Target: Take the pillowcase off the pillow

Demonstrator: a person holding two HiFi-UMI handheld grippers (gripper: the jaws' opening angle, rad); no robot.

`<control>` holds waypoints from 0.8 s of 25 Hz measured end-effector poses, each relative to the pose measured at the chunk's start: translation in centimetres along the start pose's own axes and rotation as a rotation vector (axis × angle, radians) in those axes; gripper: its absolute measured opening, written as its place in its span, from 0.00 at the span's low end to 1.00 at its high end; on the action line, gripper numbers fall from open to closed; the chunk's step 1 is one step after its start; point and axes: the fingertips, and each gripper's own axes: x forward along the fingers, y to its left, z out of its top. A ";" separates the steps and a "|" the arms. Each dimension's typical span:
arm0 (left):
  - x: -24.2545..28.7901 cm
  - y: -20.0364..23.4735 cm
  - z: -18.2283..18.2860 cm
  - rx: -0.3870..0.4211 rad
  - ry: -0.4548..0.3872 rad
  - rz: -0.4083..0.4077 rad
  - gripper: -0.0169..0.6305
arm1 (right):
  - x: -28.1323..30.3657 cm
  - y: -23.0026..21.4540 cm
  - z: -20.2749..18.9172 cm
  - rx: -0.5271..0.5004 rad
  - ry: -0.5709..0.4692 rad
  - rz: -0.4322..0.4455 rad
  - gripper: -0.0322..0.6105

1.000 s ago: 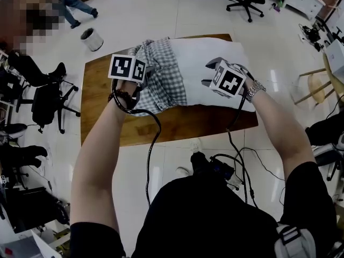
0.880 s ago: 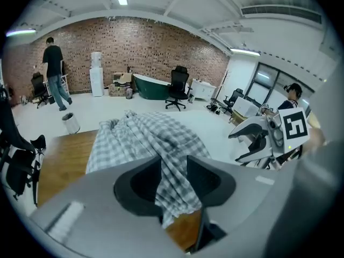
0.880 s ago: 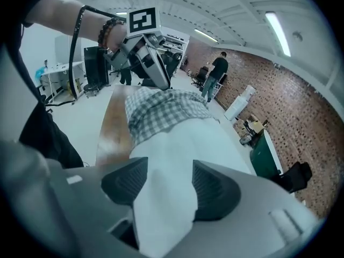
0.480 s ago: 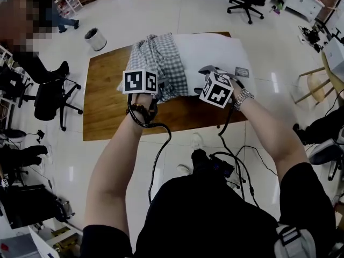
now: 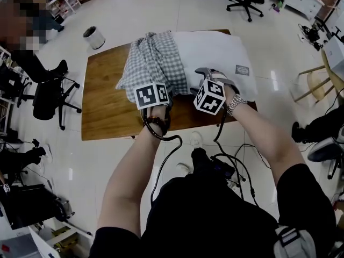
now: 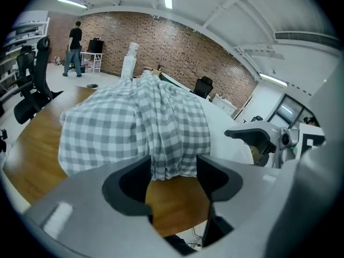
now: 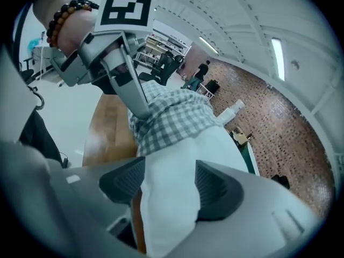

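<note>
Left gripper drawn nearer, fingers just opened astride pillowcase, right gripper likewise astride pillow

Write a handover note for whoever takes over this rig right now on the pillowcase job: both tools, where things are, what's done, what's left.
Left tool: open, its jaws have just been opening; the hanging edge of the checked pillowcase sits between them, not gripped.
Right tool: open, its jaws have just been opening; the near end of the white pillow lies between them, not clamped.
Things: the pillow lies on the wooden table; the pillowcase is bunched over its left end in the head view.
Done: most of the pillow is bared.
Left: grip both and pull the pillowcase fully off.
</note>
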 end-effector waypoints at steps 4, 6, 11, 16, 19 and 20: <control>1.5 0.9 -0.6 -0.036 0.001 0.024 0.46 | 1.5 0.0 -0.2 -0.064 0.033 -0.025 0.51; 2.4 1.6 -0.8 -0.054 0.018 0.025 0.46 | 2.6 -0.1 -0.3 -0.096 0.063 -0.041 0.51; 4.0 3.7 -0.9 -0.040 0.074 0.058 0.32 | 4.2 -1.1 -1.1 -0.152 0.124 -0.133 0.33; 2.9 5.1 0.3 -0.006 0.066 0.076 0.06 | 3.4 -2.9 -1.9 -0.137 0.133 -0.208 0.10; 1.4 6.7 1.0 -0.011 0.036 0.092 0.06 | 2.5 -3.8 -2.1 -0.151 0.113 -0.238 0.09; 0.9 7.2 1.1 -0.013 0.028 0.097 0.06 | 2.2 -4.0 -2.3 -0.154 0.109 -0.243 0.09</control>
